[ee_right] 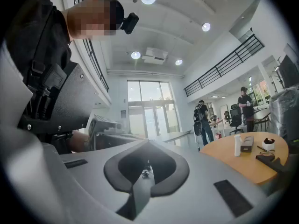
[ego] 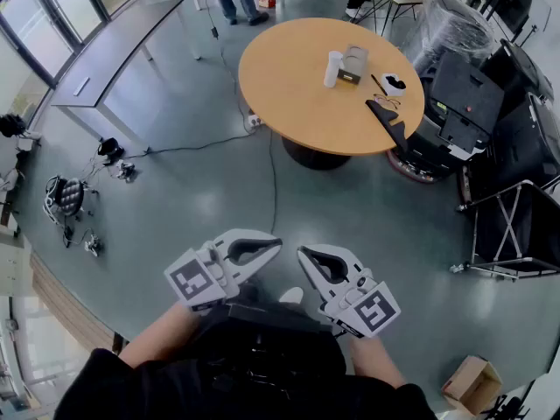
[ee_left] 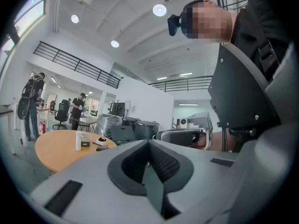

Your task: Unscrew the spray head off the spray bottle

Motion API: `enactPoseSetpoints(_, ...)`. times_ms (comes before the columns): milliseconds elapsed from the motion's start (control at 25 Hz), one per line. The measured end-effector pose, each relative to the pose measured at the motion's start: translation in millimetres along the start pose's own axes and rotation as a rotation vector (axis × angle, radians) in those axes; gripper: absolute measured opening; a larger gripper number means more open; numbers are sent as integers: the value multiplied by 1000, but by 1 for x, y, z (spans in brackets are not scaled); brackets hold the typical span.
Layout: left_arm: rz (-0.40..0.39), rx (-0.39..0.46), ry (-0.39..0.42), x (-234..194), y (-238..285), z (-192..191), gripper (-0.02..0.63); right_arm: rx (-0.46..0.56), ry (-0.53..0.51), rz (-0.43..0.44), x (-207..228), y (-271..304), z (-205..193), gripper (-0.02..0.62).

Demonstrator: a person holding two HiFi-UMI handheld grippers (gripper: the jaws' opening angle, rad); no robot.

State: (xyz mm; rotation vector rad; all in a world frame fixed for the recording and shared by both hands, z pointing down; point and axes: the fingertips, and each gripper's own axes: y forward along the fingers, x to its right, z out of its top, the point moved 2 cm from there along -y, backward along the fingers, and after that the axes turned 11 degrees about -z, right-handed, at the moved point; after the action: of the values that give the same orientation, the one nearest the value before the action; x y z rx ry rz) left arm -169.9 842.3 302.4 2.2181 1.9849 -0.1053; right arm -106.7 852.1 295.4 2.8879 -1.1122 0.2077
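White and upright, the spray bottle is seen on the round wooden table, just beside a small box and well apart from both grippers. The left gripper and right gripper are held low by the person's body, jaws pressed together with nothing between them.

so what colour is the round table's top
The round table has a light orange-brown top. It shows best in the head view.
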Motion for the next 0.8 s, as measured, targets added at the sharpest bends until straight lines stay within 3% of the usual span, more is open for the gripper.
enactPoseSetpoints(280, -51, -4, 19, -31, -7, 11, 1, 10, 0, -26, 15, 27, 5, 5)
enactPoseSetpoints(800, -179, 9, 47, -162, -66, 29, 2, -6, -21, -168, 35, 163, 10, 5)
